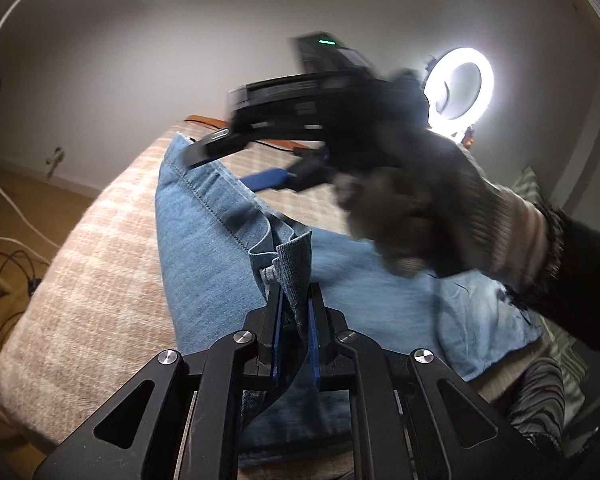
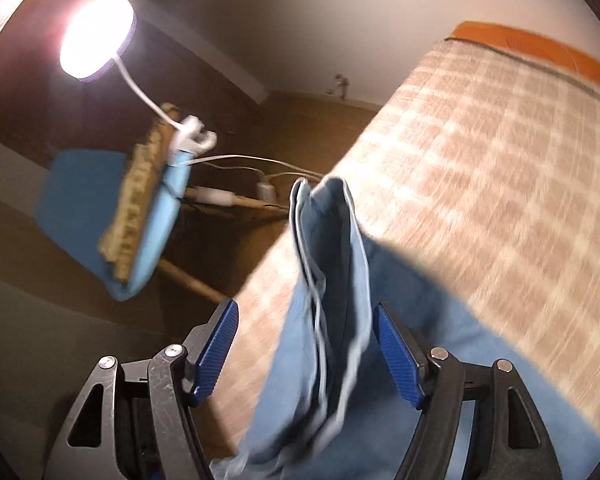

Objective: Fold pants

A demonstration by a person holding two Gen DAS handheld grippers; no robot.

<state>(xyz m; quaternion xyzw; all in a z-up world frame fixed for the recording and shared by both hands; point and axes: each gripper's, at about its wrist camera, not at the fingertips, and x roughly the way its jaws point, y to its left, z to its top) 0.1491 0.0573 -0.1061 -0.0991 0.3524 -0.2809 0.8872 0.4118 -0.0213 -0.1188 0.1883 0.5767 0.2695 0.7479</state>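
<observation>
Pants (image 1: 212, 248) of light blue denim lie across a bed covered by a checked beige blanket (image 1: 100, 248). The left gripper (image 1: 295, 300) has its jaws pressed together, pinching a raised fold of the denim. The right gripper (image 2: 304, 356), held by a gloved hand (image 1: 440, 208), has its jaws spread, with a bunched edge of the pants between them but not pressed. A ring light (image 1: 458, 88) glows behind.
</observation>
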